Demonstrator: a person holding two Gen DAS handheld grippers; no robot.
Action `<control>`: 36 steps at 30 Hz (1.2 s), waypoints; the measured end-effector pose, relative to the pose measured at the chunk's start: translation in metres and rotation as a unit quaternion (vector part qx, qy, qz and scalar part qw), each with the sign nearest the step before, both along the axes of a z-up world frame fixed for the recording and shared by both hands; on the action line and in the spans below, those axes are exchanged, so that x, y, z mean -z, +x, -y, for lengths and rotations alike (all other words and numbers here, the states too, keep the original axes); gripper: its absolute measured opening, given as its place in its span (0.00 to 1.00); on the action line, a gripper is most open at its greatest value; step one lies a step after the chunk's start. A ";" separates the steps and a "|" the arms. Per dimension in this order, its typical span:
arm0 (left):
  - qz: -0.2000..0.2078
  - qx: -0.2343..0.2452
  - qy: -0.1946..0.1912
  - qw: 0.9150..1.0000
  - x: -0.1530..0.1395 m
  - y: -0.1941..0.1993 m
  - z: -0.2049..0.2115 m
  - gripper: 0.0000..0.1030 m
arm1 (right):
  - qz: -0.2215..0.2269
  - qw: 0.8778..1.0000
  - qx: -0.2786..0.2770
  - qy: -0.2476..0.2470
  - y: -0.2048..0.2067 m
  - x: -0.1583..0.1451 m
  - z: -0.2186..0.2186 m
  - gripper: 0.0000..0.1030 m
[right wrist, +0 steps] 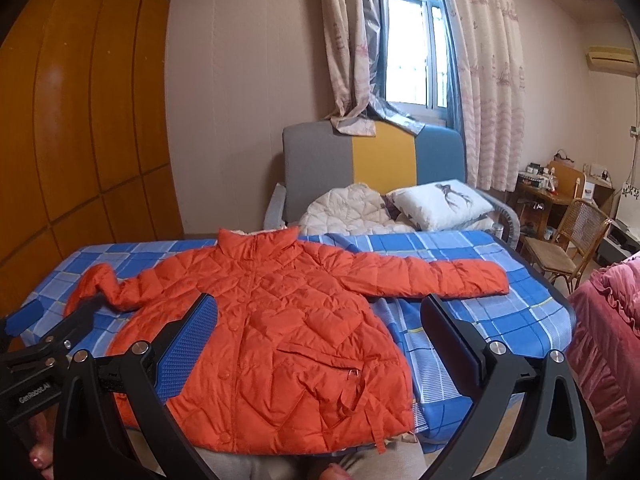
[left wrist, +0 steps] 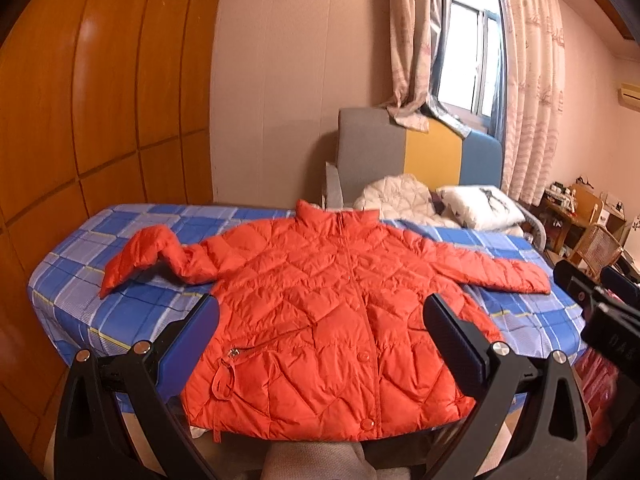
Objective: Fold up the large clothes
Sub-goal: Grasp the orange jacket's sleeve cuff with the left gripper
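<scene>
Two grippers, the left gripper (left wrist: 320, 336) and right gripper (right wrist: 318, 336), are held with jaws spread wide, gripping nothing. Ahead of both, one orange quilted jacket (left wrist: 320, 304) is laid flat, both sleeves outspread, on one blue checked bed (left wrist: 132, 308). Beyond it, one white pillow (right wrist: 440, 204) is seen.

One jacket, two tools, one bed
One orange jacket (left wrist: 320, 312) on one checked bed (left wrist: 132, 308); one pillow (right wrist: 440, 204), one white quilt (right wrist: 348, 212), one wicker chair (right wrist: 568, 240), two open tools (left wrist: 320, 344) (right wrist: 318, 344)
</scene>
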State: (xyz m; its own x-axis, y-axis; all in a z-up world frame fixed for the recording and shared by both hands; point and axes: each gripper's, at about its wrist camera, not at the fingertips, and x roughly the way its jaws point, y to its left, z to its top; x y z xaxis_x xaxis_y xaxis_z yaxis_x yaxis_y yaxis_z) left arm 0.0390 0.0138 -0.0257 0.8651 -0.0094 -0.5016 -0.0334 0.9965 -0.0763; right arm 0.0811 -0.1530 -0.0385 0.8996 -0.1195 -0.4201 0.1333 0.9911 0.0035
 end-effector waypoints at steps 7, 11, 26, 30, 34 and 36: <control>-0.083 -0.020 -0.034 0.996 0.045 0.053 -0.022 0.98 | -0.011 0.999 0.002 0.052 0.053 0.032 0.039 0.97; -0.117 -0.059 -0.040 0.991 0.076 0.085 -0.043 0.98 | -0.096 0.994 0.024 0.044 0.096 0.068 0.069 0.97; -0.101 -0.260 -0.241 0.929 0.145 0.176 -0.240 0.98 | -0.197 0.971 0.132 0.011 0.185 0.151 0.133 0.97; -0.087 -0.321 -0.320 0.887 0.170 0.185 -0.294 0.98 | -0.189 0.973 0.128 0.002 0.195 0.155 0.123 0.97; -0.060 -0.373 -0.385 0.842 0.193 0.193 -0.333 0.92 | -0.196 0.965 0.167 -0.049 0.209 0.164 0.118 0.97; -0.050 -0.382 -0.400 0.832 0.199 0.198 -0.344 0.86 | -0.201 0.960 0.185 -0.052 0.213 0.168 0.122 0.97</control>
State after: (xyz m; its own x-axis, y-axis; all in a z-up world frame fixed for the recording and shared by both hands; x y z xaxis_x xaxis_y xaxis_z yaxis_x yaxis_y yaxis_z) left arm 0.2370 0.3583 -0.2243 0.7267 0.1590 -0.6683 -0.6791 0.3133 -0.6639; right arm 0.2940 -0.2748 -0.2070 0.5544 -0.4604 -0.6933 0.4463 0.8676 -0.2192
